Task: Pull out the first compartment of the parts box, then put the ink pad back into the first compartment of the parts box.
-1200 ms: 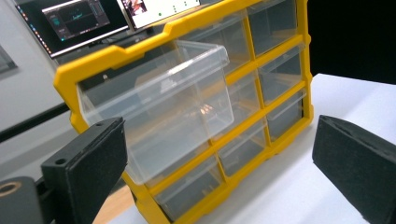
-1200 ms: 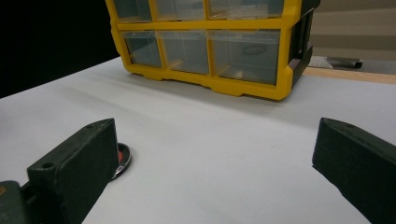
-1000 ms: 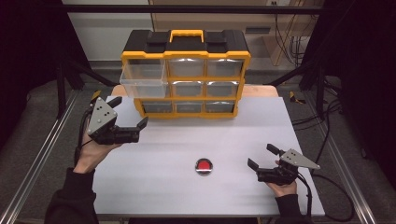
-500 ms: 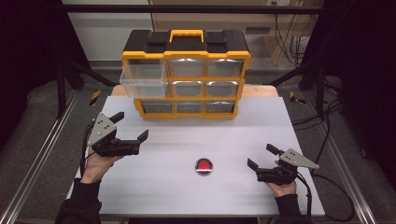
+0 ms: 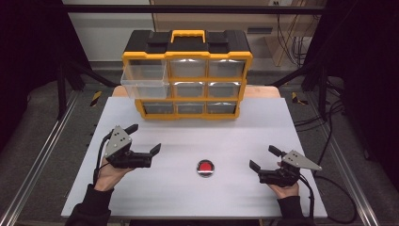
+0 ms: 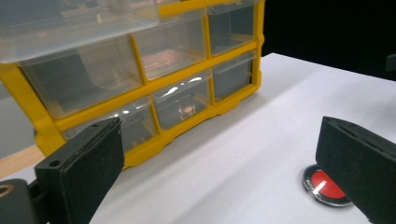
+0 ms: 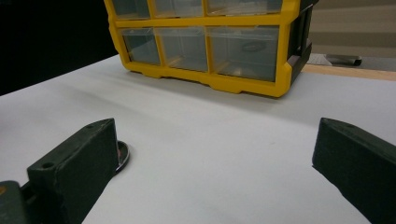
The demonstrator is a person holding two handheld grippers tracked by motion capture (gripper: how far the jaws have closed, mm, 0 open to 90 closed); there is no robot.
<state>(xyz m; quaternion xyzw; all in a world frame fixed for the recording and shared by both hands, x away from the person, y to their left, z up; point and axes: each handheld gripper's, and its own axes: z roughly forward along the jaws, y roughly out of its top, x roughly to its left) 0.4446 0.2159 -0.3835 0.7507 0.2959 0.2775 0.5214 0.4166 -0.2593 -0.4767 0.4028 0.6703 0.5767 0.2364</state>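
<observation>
Both my tongs, left gripper (image 5: 145,140) and right gripper (image 5: 265,158), gape empty with the red badge (image 5: 205,167) flat on the table between them; 1 shallow pinch could skate it away.

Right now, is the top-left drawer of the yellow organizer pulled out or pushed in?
Pulled out. The top-left drawer juts forward and left of the yellow organizer front, while its neighbours sit flush.

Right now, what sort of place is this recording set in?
Probably a lab or workshop test bench rather than a home: a plain white table inside a dark metal frame, loose cables behind it, and a yellow parts organizer with clear drawers.
</observation>
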